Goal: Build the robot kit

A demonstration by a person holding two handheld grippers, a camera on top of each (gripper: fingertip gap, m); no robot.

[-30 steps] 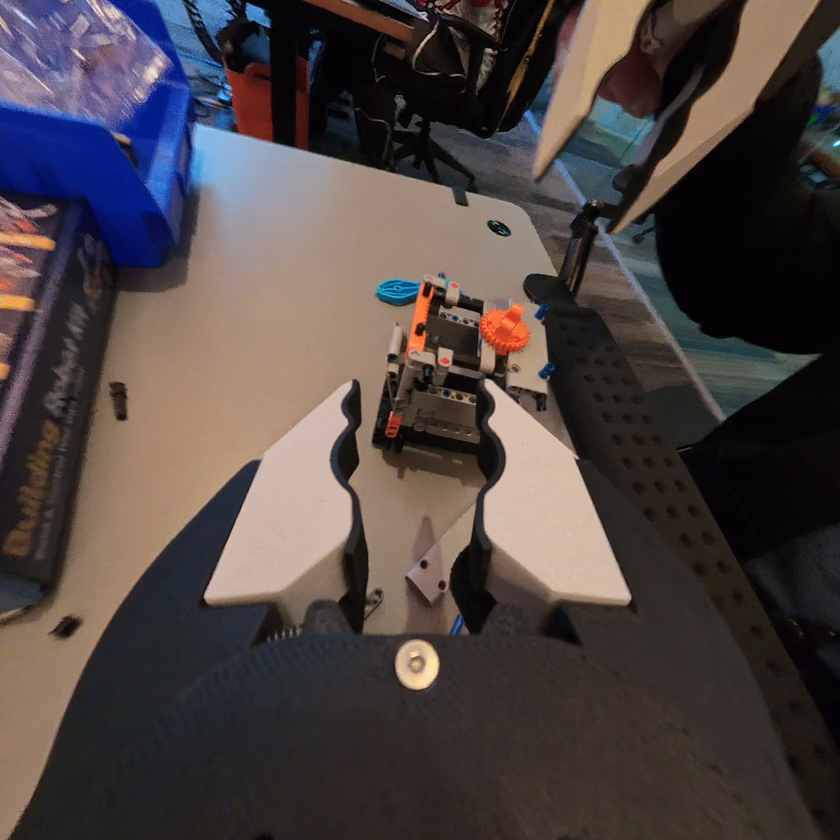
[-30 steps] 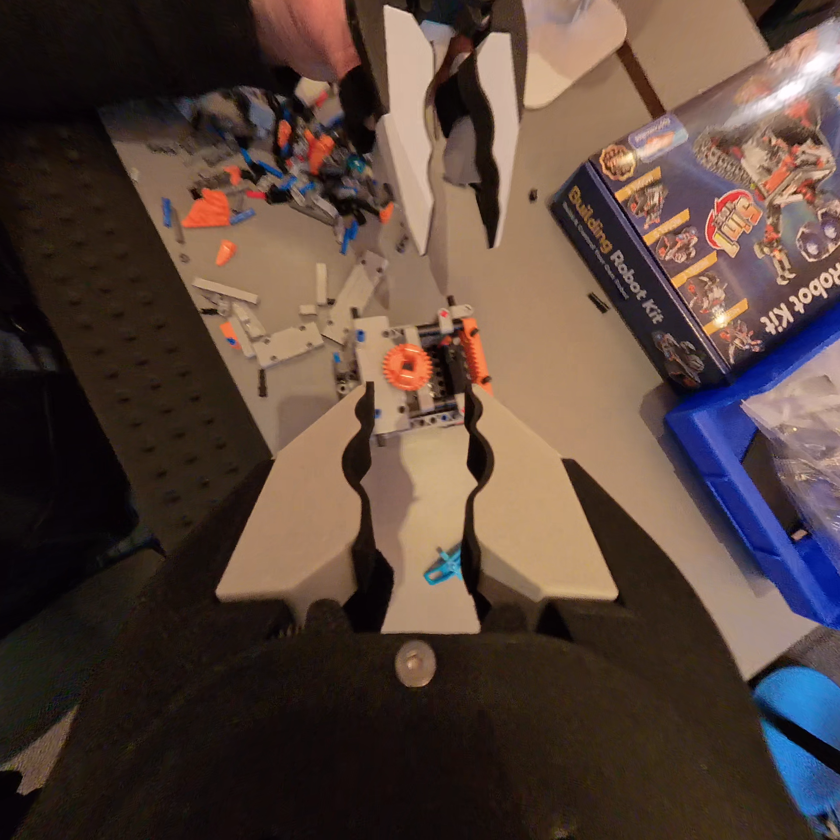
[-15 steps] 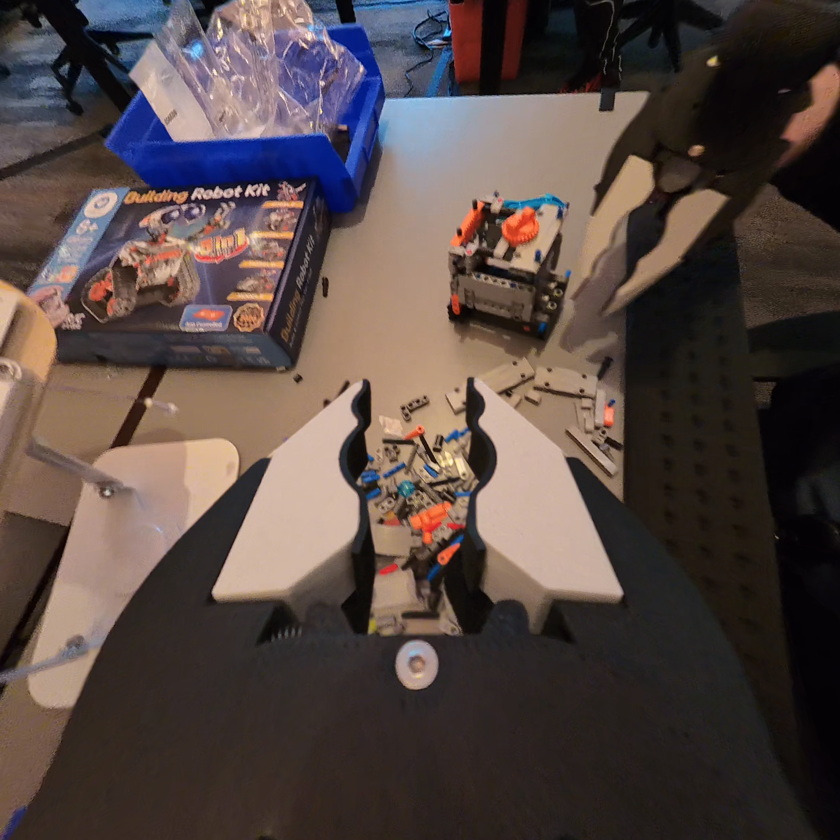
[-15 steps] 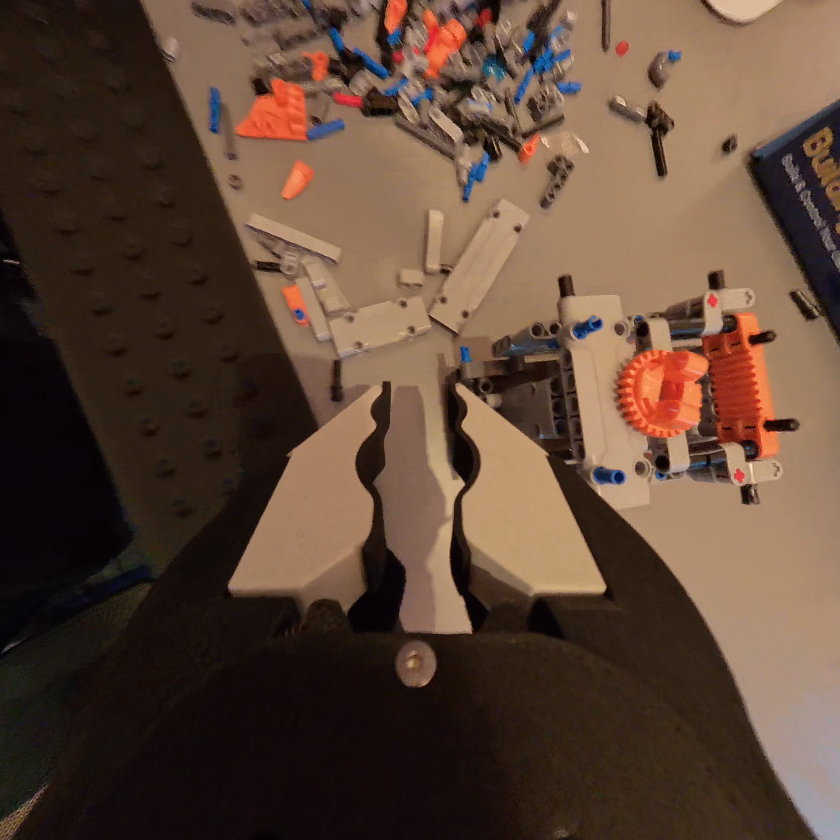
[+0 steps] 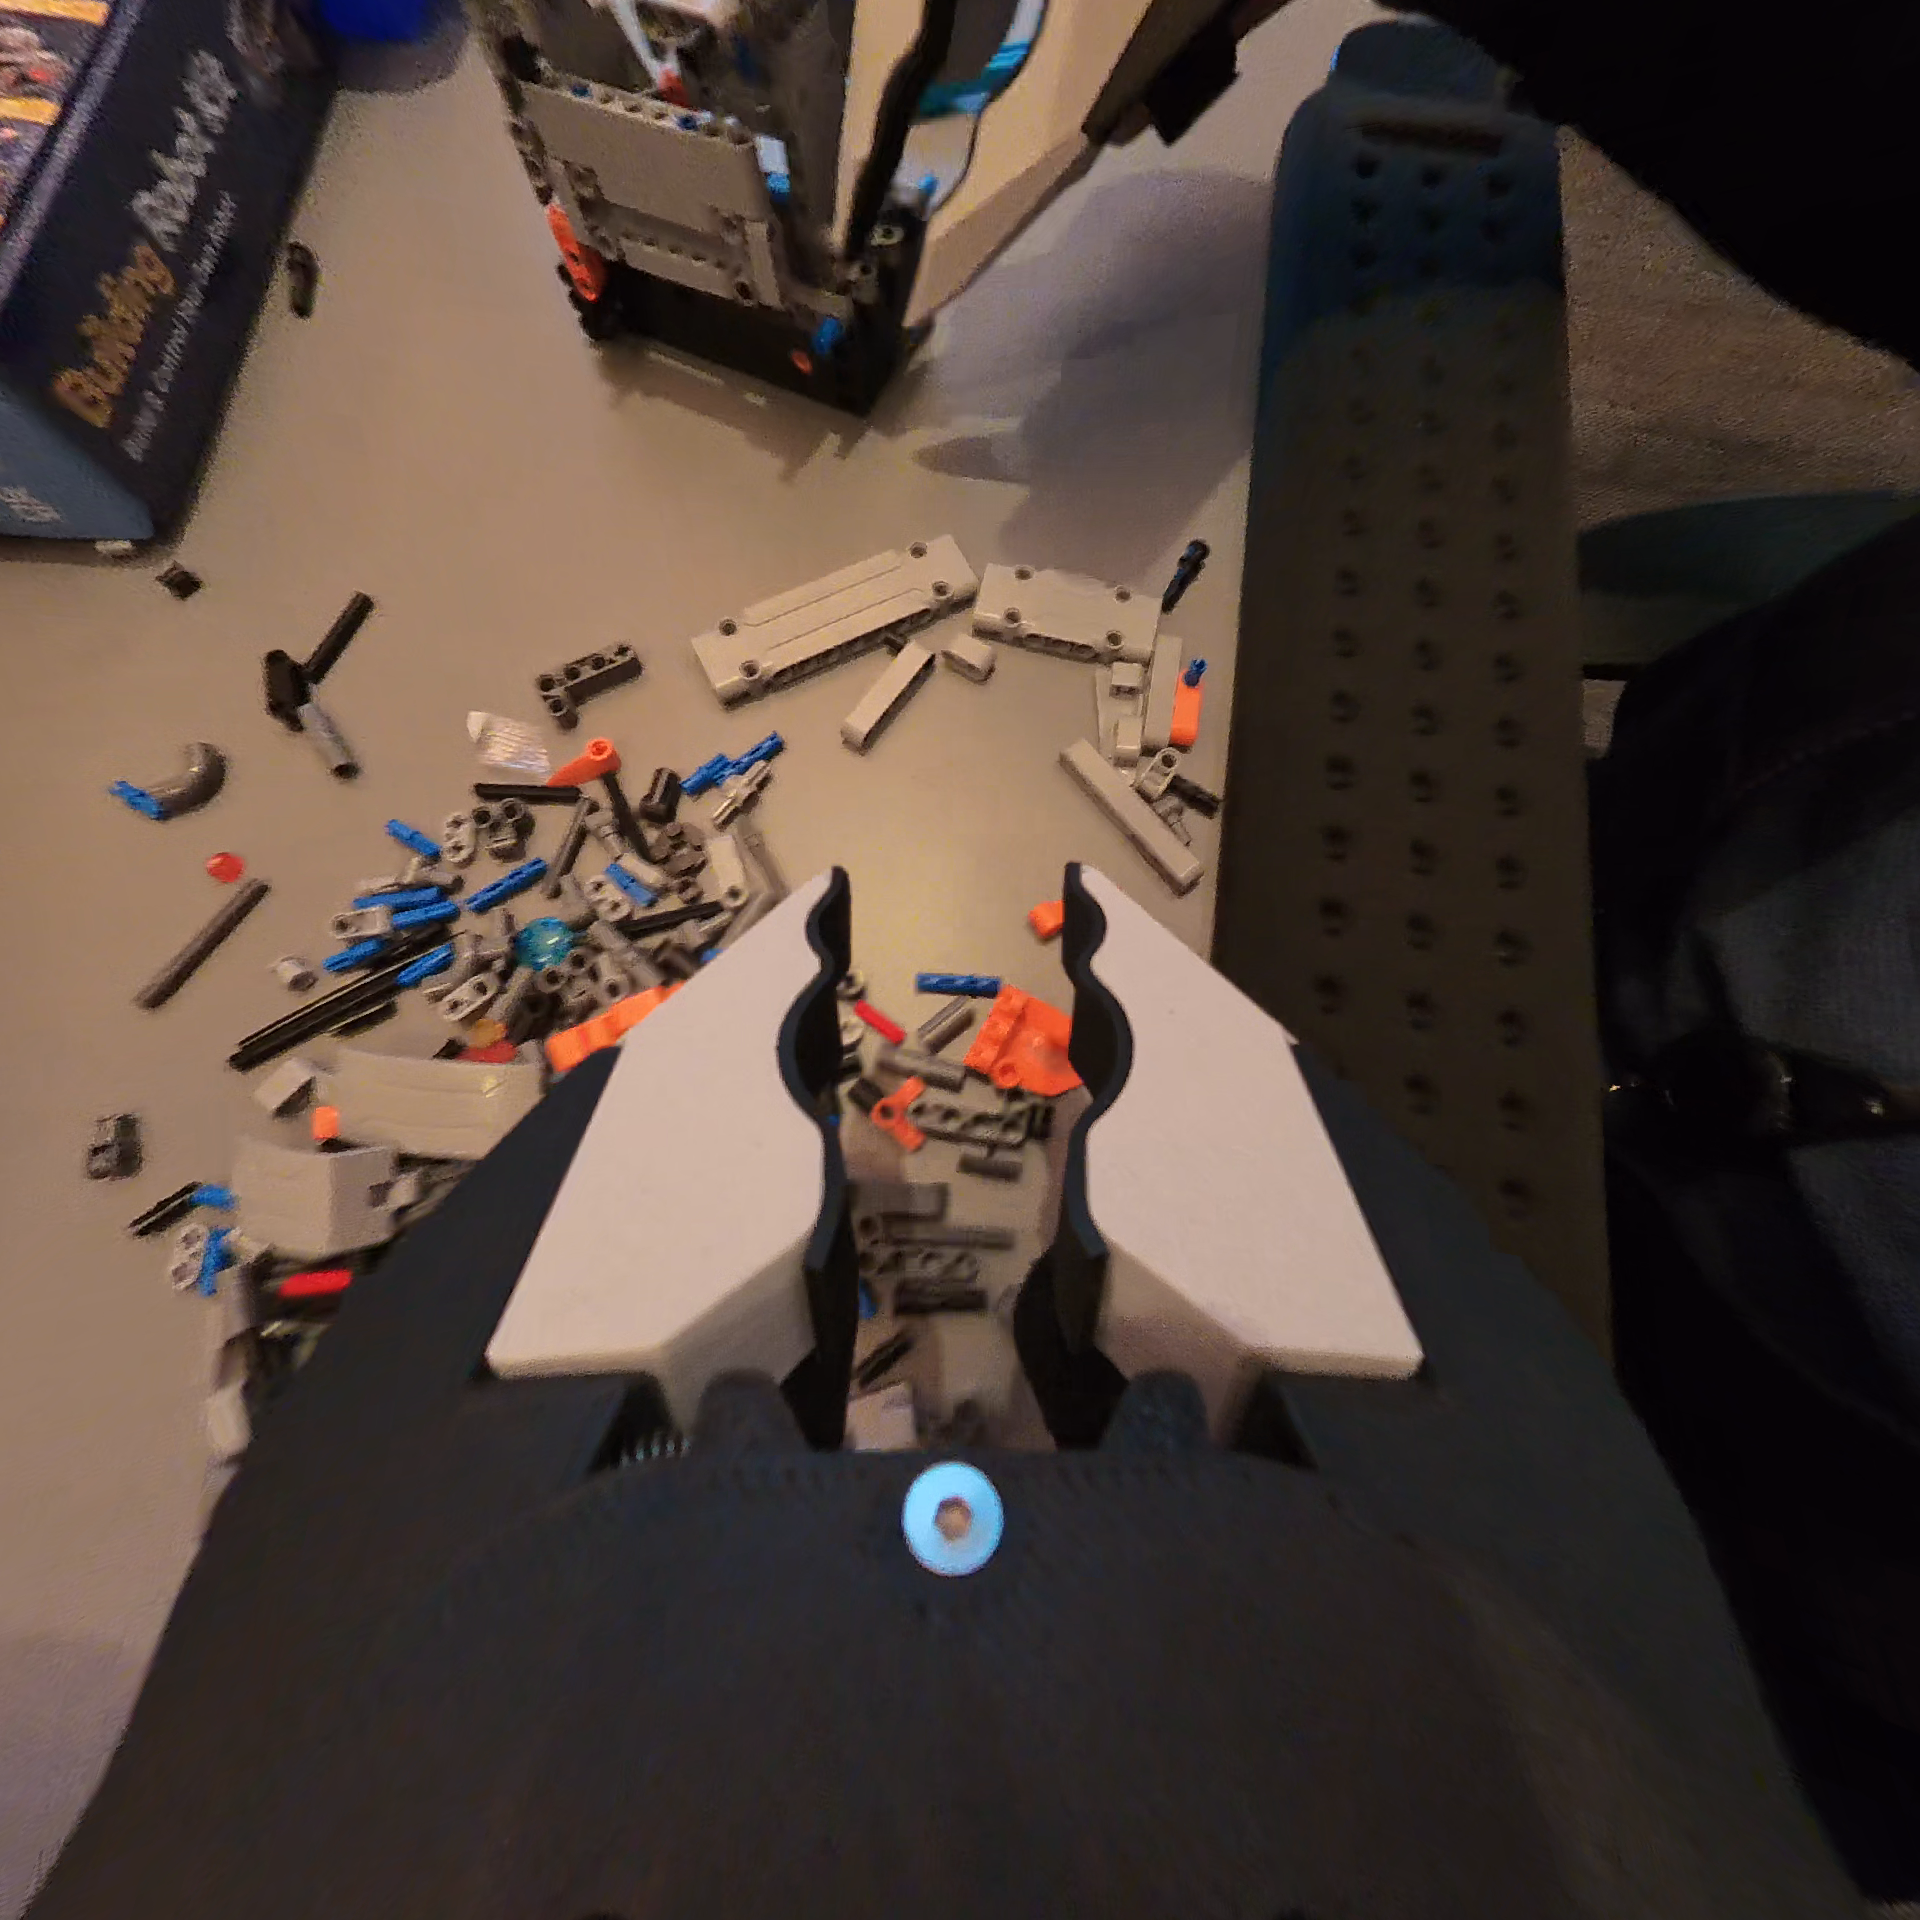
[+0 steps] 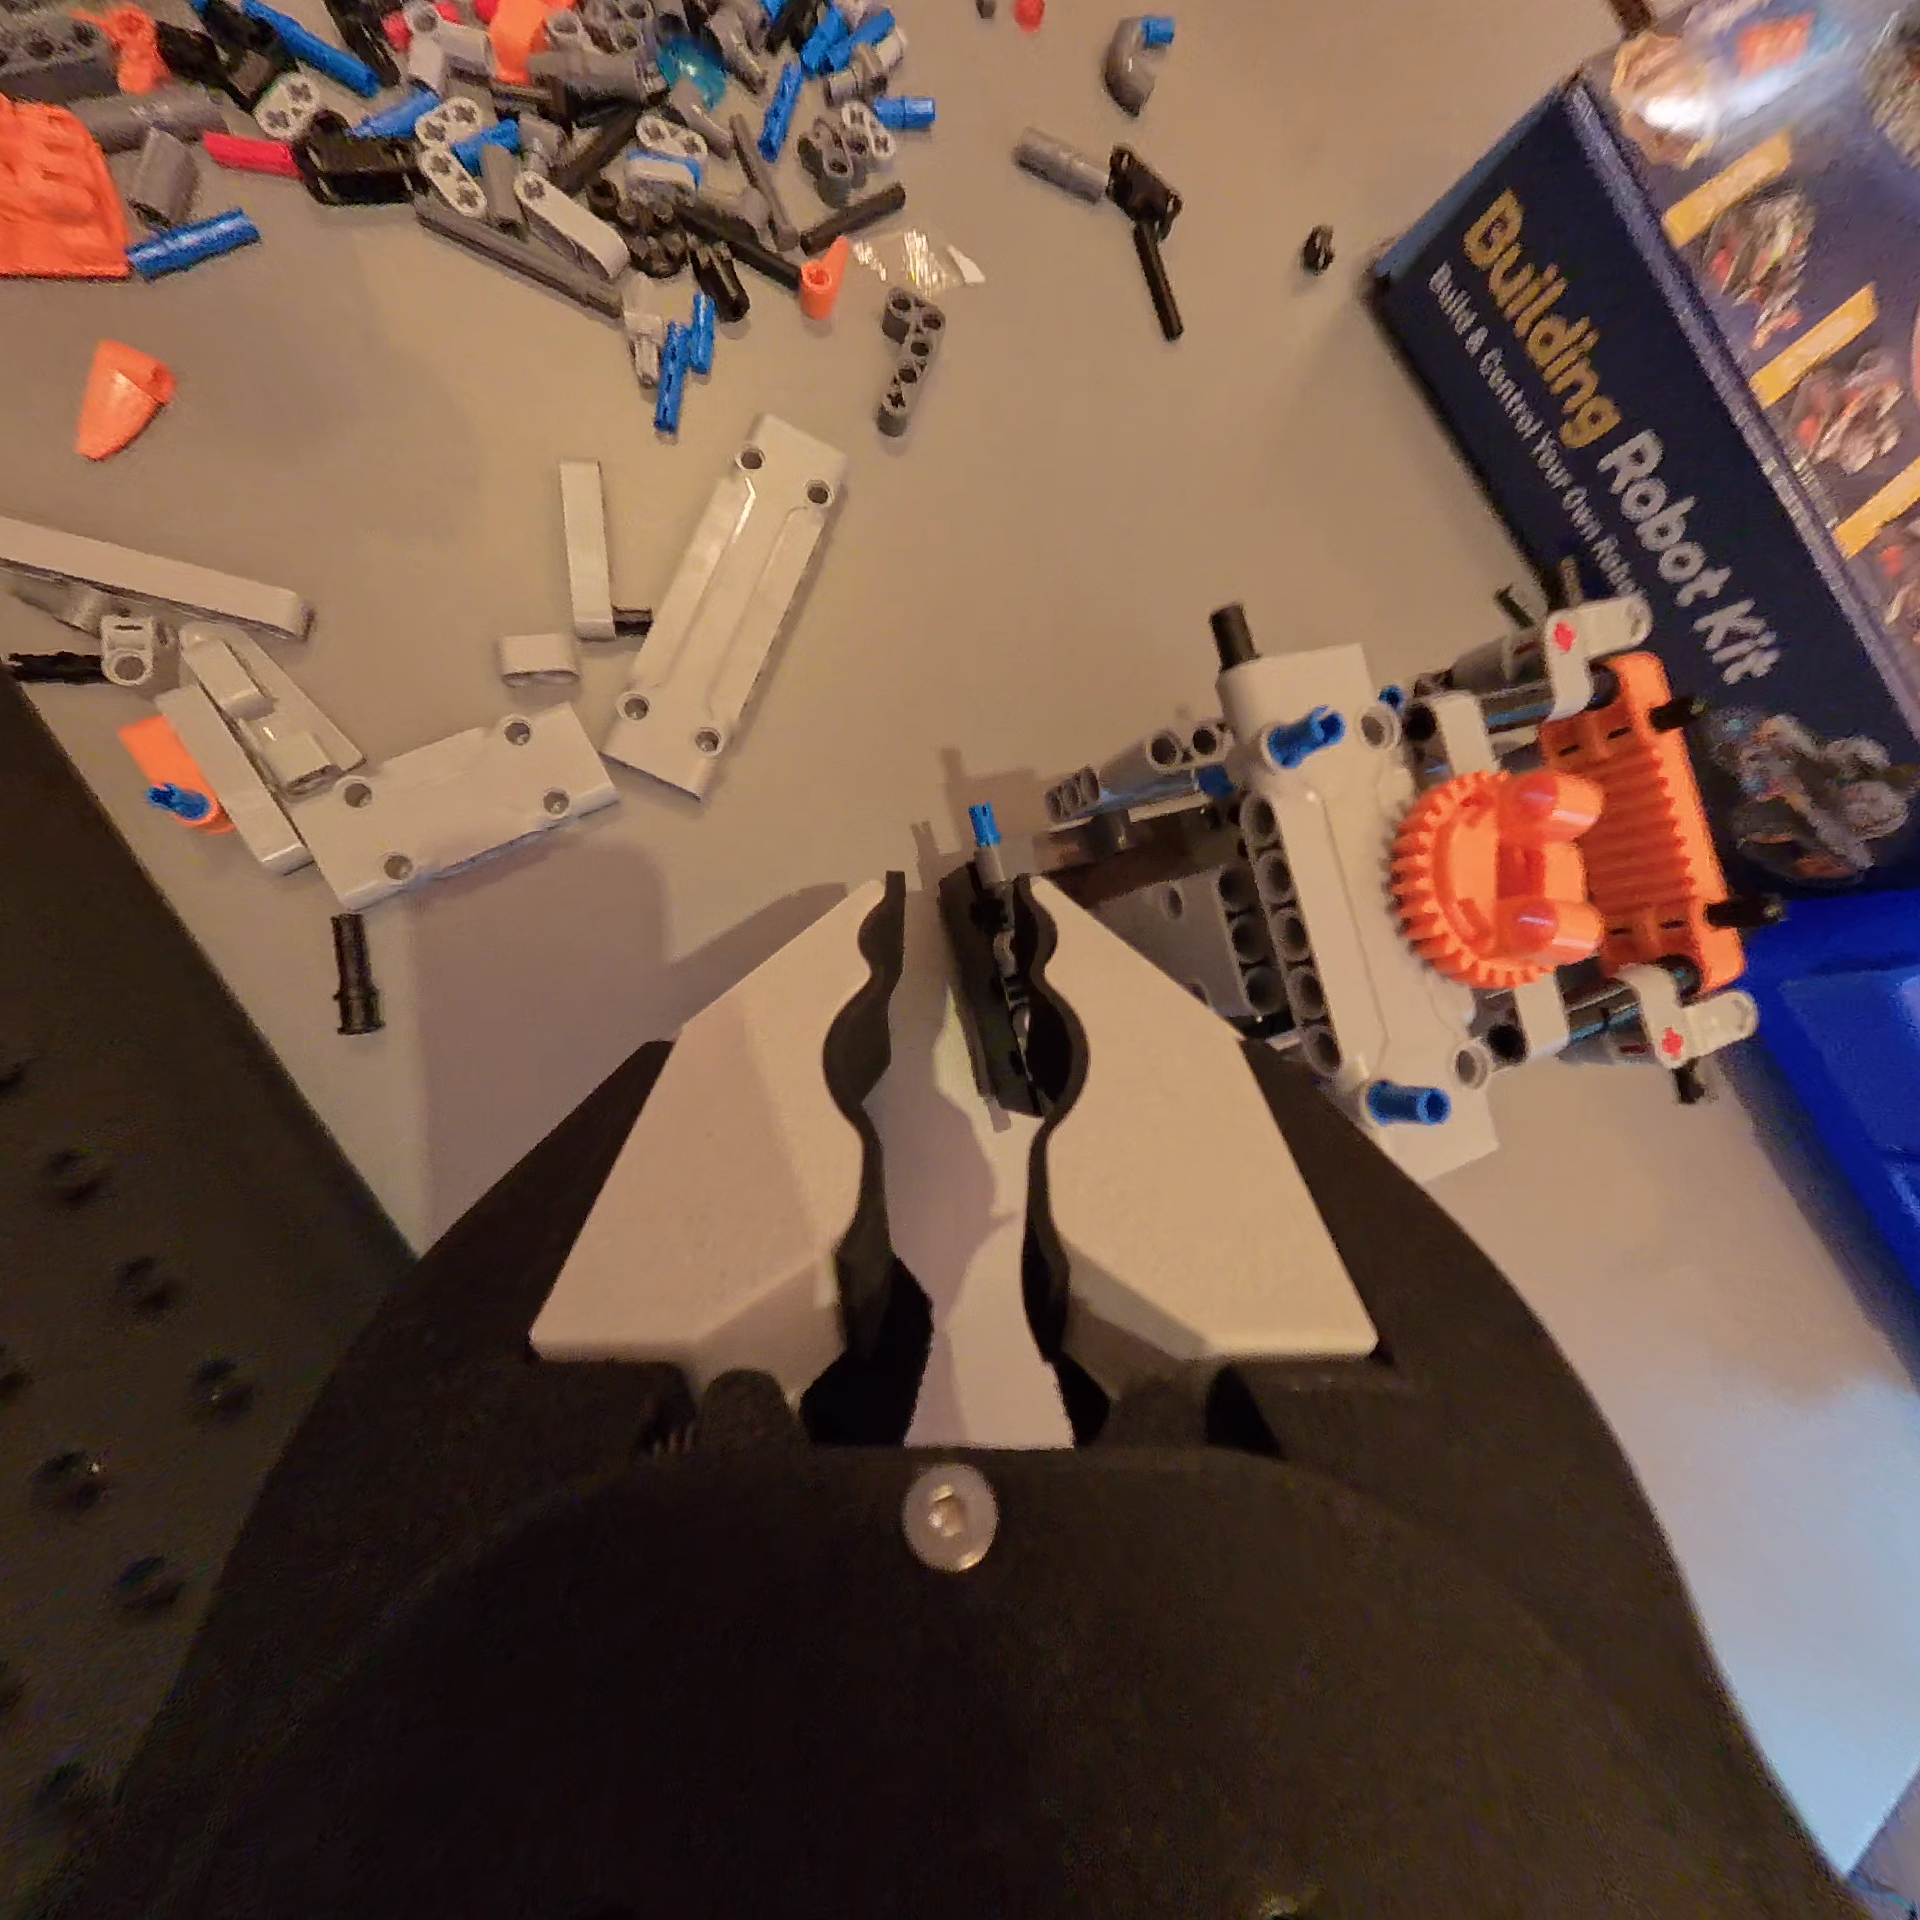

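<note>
A partly built grey, black and orange brick model with an orange gear on top stands on the grey table; it also shows in the left wrist view. My right gripper is open at the model's near corner. A black beam of the model sits between the jaws, against the right finger and clear of the left one. My left gripper is open and empty, low over a pile of loose small pieces. An orange piece lies between its fingers on the table.
Flat grey panels lie between the pile and the model. A dark blue kit box lies beyond the model, next to a blue bin. A black perforated mat runs along the table edge. Across from one pair of fingers to the other is roughly 20 cm.
My left gripper dropped closer to the loose pile. My right gripper moved in on the model's corner, so the black beam now sits between its jaws.
</note>
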